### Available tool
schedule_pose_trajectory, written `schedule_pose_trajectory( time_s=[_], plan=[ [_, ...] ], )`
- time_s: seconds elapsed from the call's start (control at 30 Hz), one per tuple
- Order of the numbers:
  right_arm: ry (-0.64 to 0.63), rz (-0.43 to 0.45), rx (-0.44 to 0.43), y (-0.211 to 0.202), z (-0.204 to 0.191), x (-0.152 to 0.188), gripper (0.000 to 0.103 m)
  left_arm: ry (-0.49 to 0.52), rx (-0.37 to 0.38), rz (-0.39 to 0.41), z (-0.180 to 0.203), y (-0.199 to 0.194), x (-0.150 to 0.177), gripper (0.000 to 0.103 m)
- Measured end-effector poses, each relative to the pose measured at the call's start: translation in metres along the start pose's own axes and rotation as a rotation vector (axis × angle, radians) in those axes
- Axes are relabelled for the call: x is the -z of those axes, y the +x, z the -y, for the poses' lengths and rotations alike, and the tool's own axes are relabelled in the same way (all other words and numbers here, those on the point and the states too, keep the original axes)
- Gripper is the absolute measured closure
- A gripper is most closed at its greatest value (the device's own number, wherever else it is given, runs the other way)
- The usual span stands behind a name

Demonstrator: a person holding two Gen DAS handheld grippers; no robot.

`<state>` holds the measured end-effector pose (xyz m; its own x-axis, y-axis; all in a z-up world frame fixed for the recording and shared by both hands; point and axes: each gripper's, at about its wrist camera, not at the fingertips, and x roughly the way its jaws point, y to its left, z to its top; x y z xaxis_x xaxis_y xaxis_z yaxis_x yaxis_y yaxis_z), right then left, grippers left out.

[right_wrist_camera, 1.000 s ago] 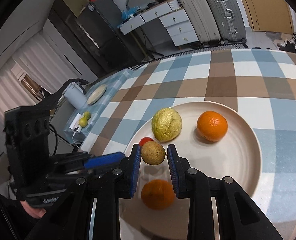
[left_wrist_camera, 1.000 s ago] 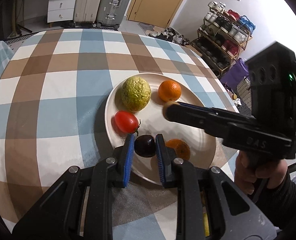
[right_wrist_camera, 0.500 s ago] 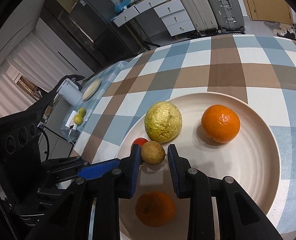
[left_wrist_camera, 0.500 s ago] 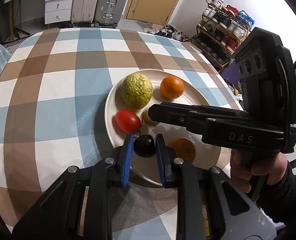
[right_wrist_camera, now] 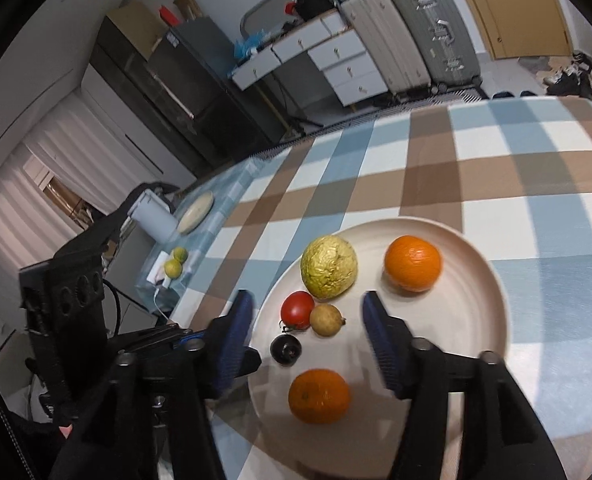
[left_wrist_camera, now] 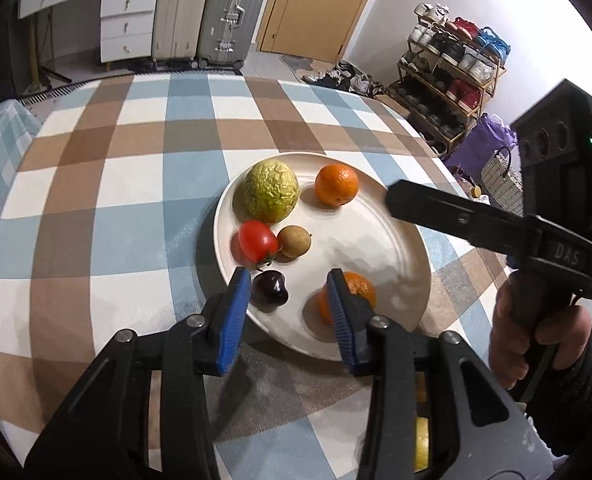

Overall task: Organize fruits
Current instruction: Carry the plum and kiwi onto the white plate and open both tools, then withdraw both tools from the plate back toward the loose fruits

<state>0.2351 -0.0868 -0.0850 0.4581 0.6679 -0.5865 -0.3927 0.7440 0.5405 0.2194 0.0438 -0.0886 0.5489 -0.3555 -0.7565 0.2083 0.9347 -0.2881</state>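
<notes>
The plum lies on the plate, tip toward the tomato. Both the left gripper and right gripper have just been opening, empty. Only the right view shows limes beyond the counter.

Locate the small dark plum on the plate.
The dark plum lies near the plate's near-left rim, just below the tomato, beside the left gripper's left finger.

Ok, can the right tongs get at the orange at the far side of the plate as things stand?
Probably yes. The right tongs are open and hold nothing, and the far orange sits alone near the plate rim, just beyond the right finger. The wrinkled green fruit stands apart from it, leaving the way clear.
</notes>
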Motion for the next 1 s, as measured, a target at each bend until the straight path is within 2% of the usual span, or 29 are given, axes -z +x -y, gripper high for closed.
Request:
schedule_pose_trajectory(
  time_s=[0.13, 0.2, 0.23, 0.3, 0.43, 0.5, 0.57, 0.73, 0.83, 0.9, 1.0],
  plan=[
    [-0.003, 0.027, 0.028, -0.022, -0.001, 0.008, 0.029, 0.01, -0.005, 0.019, 0.012, -0.014, 0.005, 0.059],
    [-0.001, 0.039, 0.052, -0.032, -0.001, 0.013, 0.018, 0.013, -0.013, 0.046, 0.019, -0.024, 0.008, 0.053],
    [0.005, 0.053, 0.067, -0.038, 0.0, 0.016, 0.015, 0.017, -0.016, 0.062, 0.023, -0.03, 0.01, 0.051],
    [0.019, 0.09, 0.098, -0.051, 0.002, 0.022, 0.007, 0.024, -0.018, 0.088, 0.032, -0.04, 0.013, 0.039],
    [0.047, 0.126, 0.099, -0.073, 0.004, 0.033, 0.007, 0.029, -0.031, 0.115, 0.047, -0.056, 0.02, 0.03],
    [0.046, 0.136, 0.107, -0.082, 0.003, 0.038, 0.001, 0.029, -0.044, 0.127, 0.054, -0.063, 0.023, 0.027],
    [0.037, 0.152, 0.108, -0.092, -0.001, 0.044, 0.001, 0.029, -0.044, 0.143, 0.058, -0.071, 0.027, 0.019],
    [0.017, 0.184, 0.08, -0.113, -0.011, 0.061, 0.0, 0.042, -0.057, 0.176, 0.073, -0.088, 0.038, 0.014],
    [-0.001, 0.19, 0.09, -0.12, -0.017, 0.07, 0.0, 0.028, -0.061, 0.198, 0.077, -0.097, 0.046, 0.002],
    [-0.016, 0.196, 0.091, -0.124, -0.022, 0.076, 0.0, 0.019, -0.072, 0.215, 0.079, -0.101, 0.052, 0.001],
    [-0.047, 0.21, 0.099, -0.132, -0.029, 0.087, 0.0, 0.018, -0.126, 0.221, 0.082, -0.103, 0.062, 0.001]
  ],
)
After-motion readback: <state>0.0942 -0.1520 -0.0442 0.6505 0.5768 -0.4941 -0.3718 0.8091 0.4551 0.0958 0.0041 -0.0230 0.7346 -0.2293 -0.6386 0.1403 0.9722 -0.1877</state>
